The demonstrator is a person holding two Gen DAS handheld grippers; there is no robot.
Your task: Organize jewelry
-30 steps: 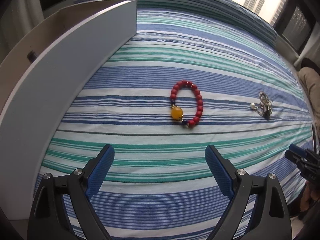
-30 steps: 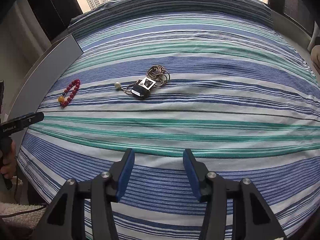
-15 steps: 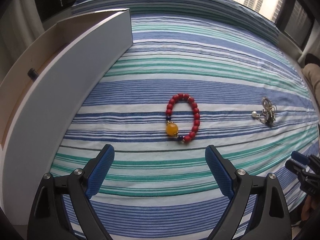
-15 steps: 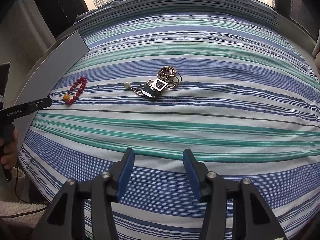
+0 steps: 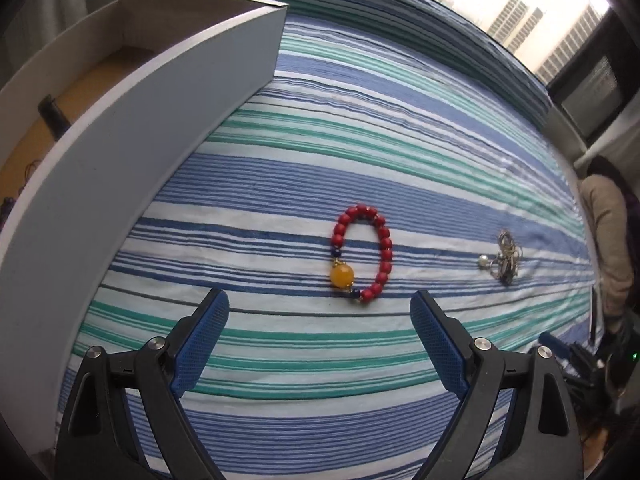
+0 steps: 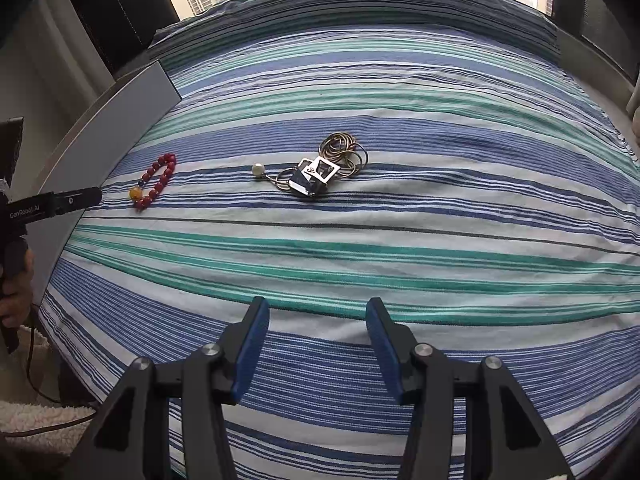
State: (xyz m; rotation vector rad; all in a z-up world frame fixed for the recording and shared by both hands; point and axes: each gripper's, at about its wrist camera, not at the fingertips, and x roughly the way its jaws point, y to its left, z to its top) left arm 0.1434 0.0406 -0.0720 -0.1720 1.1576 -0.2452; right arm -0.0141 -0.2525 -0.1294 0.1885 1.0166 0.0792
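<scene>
- Left gripper [image 5: 320,316]: jaws wide, empty; red bead bracelet [image 5: 362,254] lies at 12 o'clock on the striped bedsheet [image 5: 280,168].
- Right gripper [image 6: 316,320]: half-spread, empty; tangled necklace [image 6: 320,168] at 12 o'clock.
- Risk: pads could pinch sheet with beads, or the round beads could roll free.

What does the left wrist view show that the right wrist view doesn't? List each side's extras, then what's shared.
Left wrist only: the inside of the open drawer, and the left gripper with jaws wide apart and empty.
Right wrist only: the necklace's square pendant in detail, and the right gripper, jaws apart and empty.
Both: the striped bedsheet, the red bead bracelet with its amber bead, and the tangled necklace with its pearl.
</scene>
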